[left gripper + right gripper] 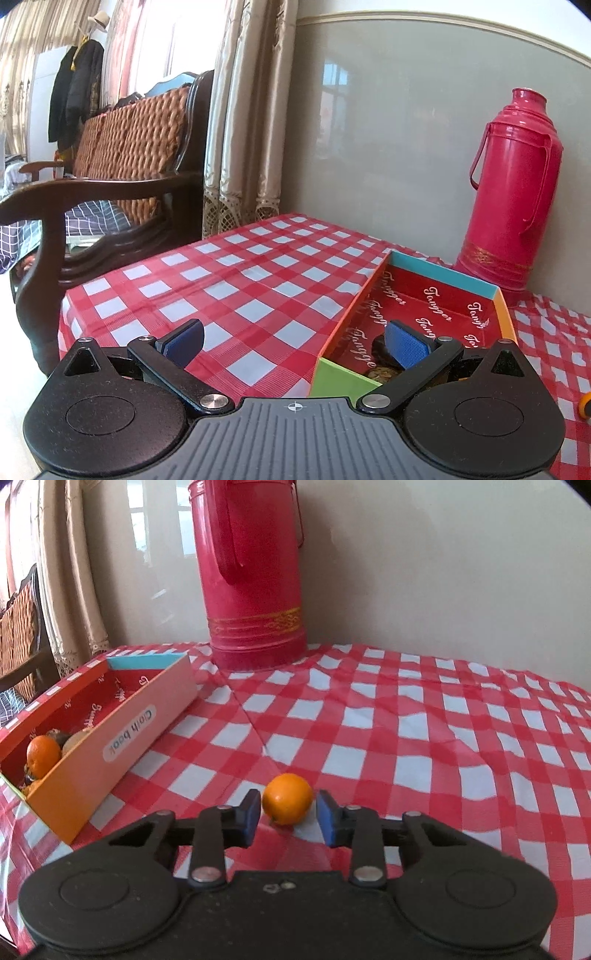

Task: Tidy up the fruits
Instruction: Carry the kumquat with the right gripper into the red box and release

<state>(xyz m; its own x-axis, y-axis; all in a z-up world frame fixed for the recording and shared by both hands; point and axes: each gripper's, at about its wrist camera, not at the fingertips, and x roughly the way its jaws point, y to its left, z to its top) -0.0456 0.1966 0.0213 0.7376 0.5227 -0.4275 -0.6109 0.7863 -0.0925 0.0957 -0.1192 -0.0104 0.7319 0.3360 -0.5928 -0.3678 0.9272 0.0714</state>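
A small orange (pixel 287 799) lies on the red checked tablecloth between the blue pads of my right gripper (pixel 289 818). The jaws stand open around it, with a small gap on the right side. A colourful cardboard box (pixel 122 734) sits to the left and holds another orange (pixel 42 757) and other fruits. In the left wrist view the same box (pixel 373 291) lies ahead on the right, with a dark fruit (pixel 380 349) inside. My left gripper (pixel 295 341) is wide open and empty, its right finger over the box's near end.
A tall red thermos (pixel 255 576) stands against the wall behind the box; it also shows in the left wrist view (pixel 513 199). A wooden wicker-backed bench (pixel 122 162) and curtains (pixel 247 122) are off the table's left edge.
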